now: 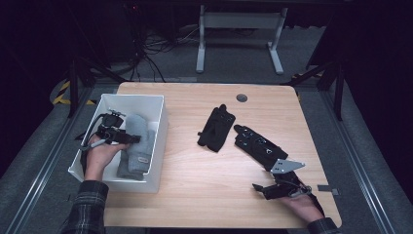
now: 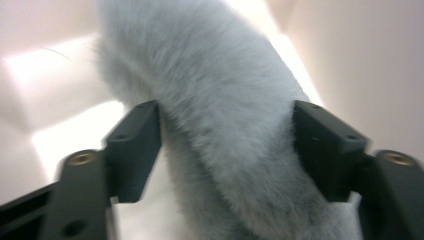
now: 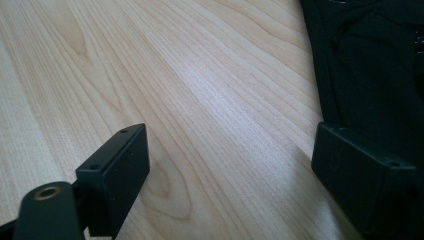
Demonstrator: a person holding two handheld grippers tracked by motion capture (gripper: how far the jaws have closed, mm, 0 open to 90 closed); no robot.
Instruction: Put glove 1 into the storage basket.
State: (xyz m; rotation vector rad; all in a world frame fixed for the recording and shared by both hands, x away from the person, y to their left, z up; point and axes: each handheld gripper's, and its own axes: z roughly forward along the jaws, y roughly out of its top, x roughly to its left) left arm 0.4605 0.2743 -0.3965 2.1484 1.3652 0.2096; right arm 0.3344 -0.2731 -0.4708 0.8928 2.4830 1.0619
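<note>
Where label blurs, grey mitten (image 1: pixel 137 146), white bin (image 1: pixel 158 127)

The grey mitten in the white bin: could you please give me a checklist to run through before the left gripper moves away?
1. Grey mitten lies inside the white bin: ok.
2. Left gripper open, its fingers standing either side of the mitten: ok.
3. Fingers fully free of the fleece: cannot tell; the pile brushes the right one.
4. Right gripper open with bare table between its fingers: ok.
5. Two black gloves on the table, not yet in the bin: not ok.
</note>
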